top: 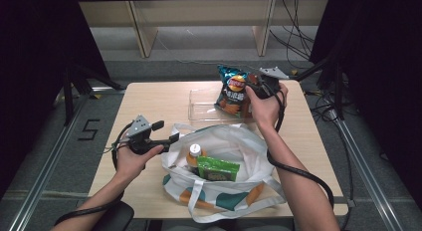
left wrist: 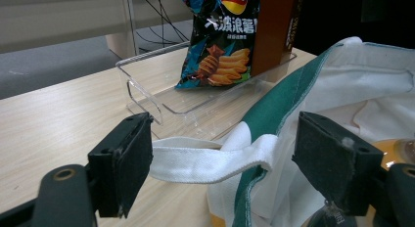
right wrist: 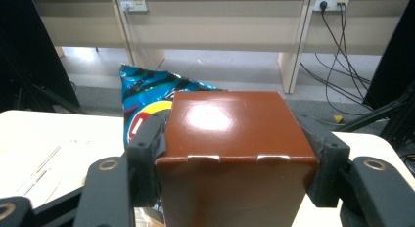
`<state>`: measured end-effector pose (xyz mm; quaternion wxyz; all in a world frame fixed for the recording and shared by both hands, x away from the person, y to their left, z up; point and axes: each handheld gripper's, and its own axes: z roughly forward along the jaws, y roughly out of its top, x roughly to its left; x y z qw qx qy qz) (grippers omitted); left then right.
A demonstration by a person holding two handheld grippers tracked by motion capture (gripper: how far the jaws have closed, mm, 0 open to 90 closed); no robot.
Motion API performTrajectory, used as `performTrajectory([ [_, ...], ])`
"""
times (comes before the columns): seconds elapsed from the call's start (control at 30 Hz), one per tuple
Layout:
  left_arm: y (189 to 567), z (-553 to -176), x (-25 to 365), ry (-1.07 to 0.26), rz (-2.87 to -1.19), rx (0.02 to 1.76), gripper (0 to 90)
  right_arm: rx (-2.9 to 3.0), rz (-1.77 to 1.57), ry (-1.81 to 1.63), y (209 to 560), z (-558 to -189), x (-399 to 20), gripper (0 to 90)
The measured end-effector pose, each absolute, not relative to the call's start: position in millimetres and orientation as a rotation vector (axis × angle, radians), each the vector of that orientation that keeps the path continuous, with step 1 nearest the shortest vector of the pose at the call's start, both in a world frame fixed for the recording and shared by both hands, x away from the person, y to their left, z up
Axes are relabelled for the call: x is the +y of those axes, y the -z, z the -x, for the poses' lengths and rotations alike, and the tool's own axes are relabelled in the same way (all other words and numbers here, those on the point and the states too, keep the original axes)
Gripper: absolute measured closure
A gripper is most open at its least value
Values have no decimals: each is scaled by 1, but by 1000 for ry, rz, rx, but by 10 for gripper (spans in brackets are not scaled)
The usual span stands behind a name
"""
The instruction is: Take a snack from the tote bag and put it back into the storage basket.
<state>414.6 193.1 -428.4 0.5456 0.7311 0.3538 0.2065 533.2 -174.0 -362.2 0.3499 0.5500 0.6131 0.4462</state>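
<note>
My right gripper [right wrist: 237, 136] is shut on a brown box [right wrist: 230, 134], one jaw pressed on each side. It holds the box upright at the right end of a clear plastic tray [top: 199, 109], beside a standing blue chips bag [top: 233, 94]. The left gripper view has the same box [left wrist: 271, 31] against the chips bag [left wrist: 220, 41]. My left gripper [top: 166, 132] is open at the left rim of a white and green tote bag [top: 234, 141]. The bag's white handle strap [left wrist: 205, 158] runs between its wide-apart jaws, unpinched.
Inside the tote bag stand an orange bottle with a white cap [top: 194, 154] and a green packet [top: 217, 169]. The wooden table [top: 149, 99] has bare room at its left and far right. Dark curtains and metal rails flank it.
</note>
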Motion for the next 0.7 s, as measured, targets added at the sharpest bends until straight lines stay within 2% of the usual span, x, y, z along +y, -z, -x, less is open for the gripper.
performTrajectory([
  [0.7, 428, -415, 193, -489, -1734, 839, 214, 1628, -1424, -1133, 376, -535, -173, 382],
])
